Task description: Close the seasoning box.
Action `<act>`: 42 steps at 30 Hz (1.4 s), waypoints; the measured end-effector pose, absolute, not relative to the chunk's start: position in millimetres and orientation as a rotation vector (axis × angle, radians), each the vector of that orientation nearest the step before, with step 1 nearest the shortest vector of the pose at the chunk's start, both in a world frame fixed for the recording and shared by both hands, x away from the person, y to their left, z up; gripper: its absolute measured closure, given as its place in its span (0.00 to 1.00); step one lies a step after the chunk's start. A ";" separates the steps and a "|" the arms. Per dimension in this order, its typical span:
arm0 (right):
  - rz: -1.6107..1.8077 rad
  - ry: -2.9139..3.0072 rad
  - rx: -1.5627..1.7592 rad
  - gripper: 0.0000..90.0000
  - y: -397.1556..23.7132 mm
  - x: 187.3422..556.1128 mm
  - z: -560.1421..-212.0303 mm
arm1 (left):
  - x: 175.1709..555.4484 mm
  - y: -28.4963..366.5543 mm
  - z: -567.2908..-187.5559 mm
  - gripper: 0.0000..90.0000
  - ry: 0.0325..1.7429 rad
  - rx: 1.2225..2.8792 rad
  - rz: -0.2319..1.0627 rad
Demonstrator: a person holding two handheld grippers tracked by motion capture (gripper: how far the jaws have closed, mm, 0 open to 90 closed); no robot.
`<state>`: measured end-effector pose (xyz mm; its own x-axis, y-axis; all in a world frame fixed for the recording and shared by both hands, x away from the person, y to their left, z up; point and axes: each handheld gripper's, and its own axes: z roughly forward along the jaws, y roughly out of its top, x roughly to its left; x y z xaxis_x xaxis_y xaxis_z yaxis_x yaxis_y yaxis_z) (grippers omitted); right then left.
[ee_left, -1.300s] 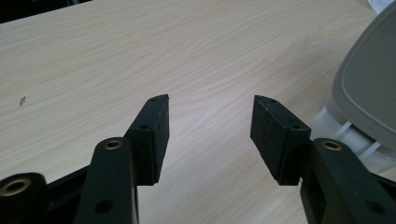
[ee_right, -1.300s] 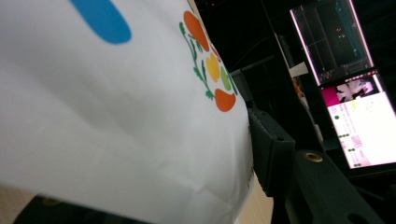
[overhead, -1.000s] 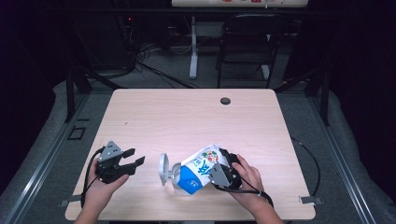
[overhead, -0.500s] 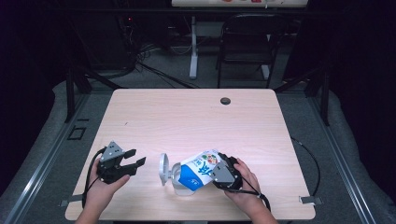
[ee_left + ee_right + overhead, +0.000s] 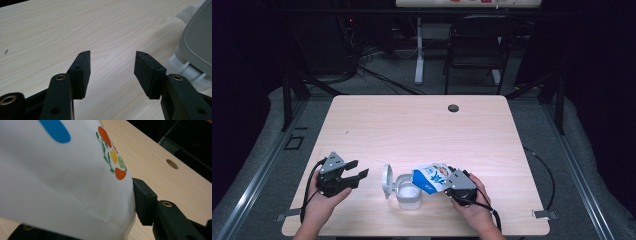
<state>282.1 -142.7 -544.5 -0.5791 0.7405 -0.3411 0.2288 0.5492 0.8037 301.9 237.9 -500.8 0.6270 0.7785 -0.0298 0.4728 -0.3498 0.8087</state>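
A clear plastic tub with white contents stands near the table's front edge. Its hinged lid is flipped up on the left. My right gripper is shut on a white and blue pouch, which lies tilted with its left end over the tub's right rim. In the right gripper view the pouch sits between the jaws, and one pad presses its side. Left of the tub, my left gripper is open and holds nothing. The left gripper view shows the lid just beyond the right jaw.
The light wooden table has a round cable hole near its far edge. A dark chair and a white post stand on the floor behind the table. Cables trail from both grippers off the front edge.
The pouch has drawn back to the right and lies flatter, so the tub's opening now shows. The left gripper has kept still.
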 end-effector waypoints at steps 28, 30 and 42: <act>1.133 2.097 1.140 0.66 -160.4 293.4 -564.7 | 299.0 236.0 -501.7 0.53 0.974 2.010 0.468; 1.126 2.096 1.145 0.66 -160.5 294.2 -565.5 | 298.8 235.6 -501.9 0.53 0.972 2.010 0.470; 1.209 2.078 1.309 0.65 -166.3 302.5 -572.2 | 298.5 235.7 -503.6 0.53 0.976 2.017 0.466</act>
